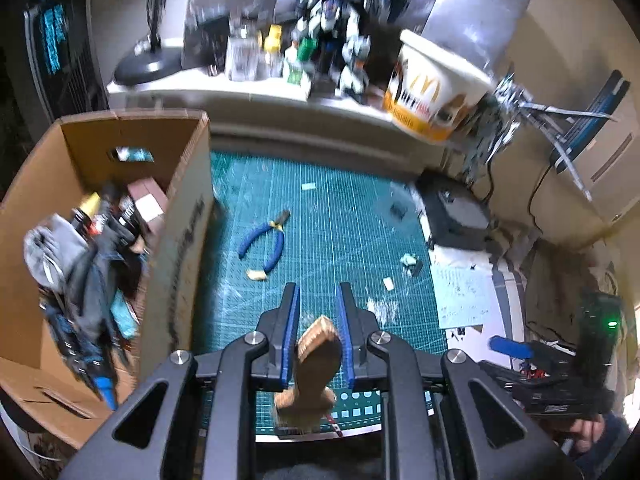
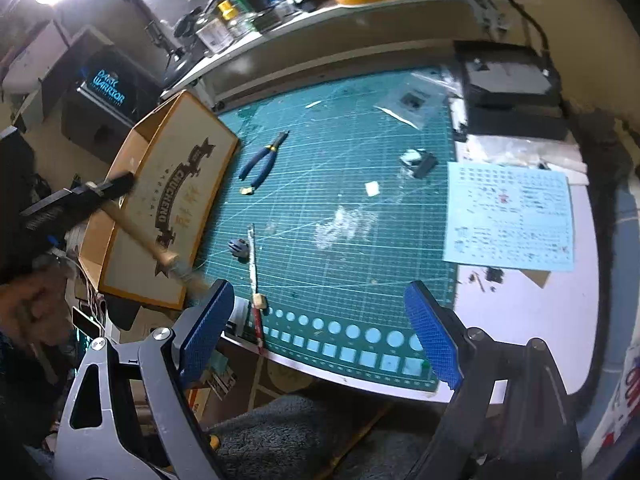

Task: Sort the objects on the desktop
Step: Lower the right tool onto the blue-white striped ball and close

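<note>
A green gridded cutting mat (image 2: 340, 184) covers most of the worktop (image 2: 532, 320). A cardboard box (image 1: 52, 184) stands against the mat's left edge, its printed side facing the mat and its inside crowded with tools and scraps. A pale blue decal sheet (image 2: 512, 216) lies on the bare worktop just off the mat's right edge, and a dark flat case (image 2: 512, 92) sits at the far right corner.

The left gripper (image 1: 318, 312) is clamped on a wooden-handled brush (image 1: 316, 364): the handle end is pinched between the blue pads, and the bristle head hangs below them over the mat's near edge. In the right wrist view the same brush slants across the front of the box, its handle running down toward the mat's near left corner.

The right gripper (image 2: 320, 324) hovers over the near edge of the mat, jaws spread wide with nothing between them.

Blue-handled pliers (image 1: 266, 240) lie on the mat near the box, well ahead of the left gripper, and a small tan block (image 1: 256, 275) sits just beside one handle. A thin stick tool (image 2: 253, 264) lies near the mat's near left corner, close to the right gripper's left finger
</note>
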Demonstrator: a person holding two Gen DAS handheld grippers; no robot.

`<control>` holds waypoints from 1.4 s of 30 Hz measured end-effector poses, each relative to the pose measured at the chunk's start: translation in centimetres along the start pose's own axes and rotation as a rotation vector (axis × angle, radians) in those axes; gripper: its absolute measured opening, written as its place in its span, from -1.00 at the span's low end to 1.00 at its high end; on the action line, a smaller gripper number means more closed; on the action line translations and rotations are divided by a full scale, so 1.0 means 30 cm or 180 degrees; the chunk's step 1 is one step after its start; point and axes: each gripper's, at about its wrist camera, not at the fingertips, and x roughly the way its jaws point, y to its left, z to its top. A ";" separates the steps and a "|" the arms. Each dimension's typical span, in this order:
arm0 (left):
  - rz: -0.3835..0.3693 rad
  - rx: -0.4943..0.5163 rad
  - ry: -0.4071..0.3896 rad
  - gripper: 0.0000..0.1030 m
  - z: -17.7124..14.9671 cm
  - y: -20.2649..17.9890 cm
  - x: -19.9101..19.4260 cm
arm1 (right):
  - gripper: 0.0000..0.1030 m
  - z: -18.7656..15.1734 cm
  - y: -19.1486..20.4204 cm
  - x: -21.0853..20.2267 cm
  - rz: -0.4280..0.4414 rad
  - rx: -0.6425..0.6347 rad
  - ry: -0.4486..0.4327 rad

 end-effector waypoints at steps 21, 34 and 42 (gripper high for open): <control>0.0264 -0.0271 -0.0112 -0.66 -0.103 0.130 -0.164 | -0.35 0.069 0.374 0.563 0.0422 -0.1793 0.0549; 0.0317 -0.0465 -0.0102 -0.68 -0.107 0.179 -0.165 | -0.57 0.054 0.431 0.718 0.0290 -0.2004 0.0641; 0.0231 -0.0321 -0.0164 -0.68 -0.053 0.131 -0.169 | -0.57 0.093 0.378 0.546 0.0228 -0.1814 0.0350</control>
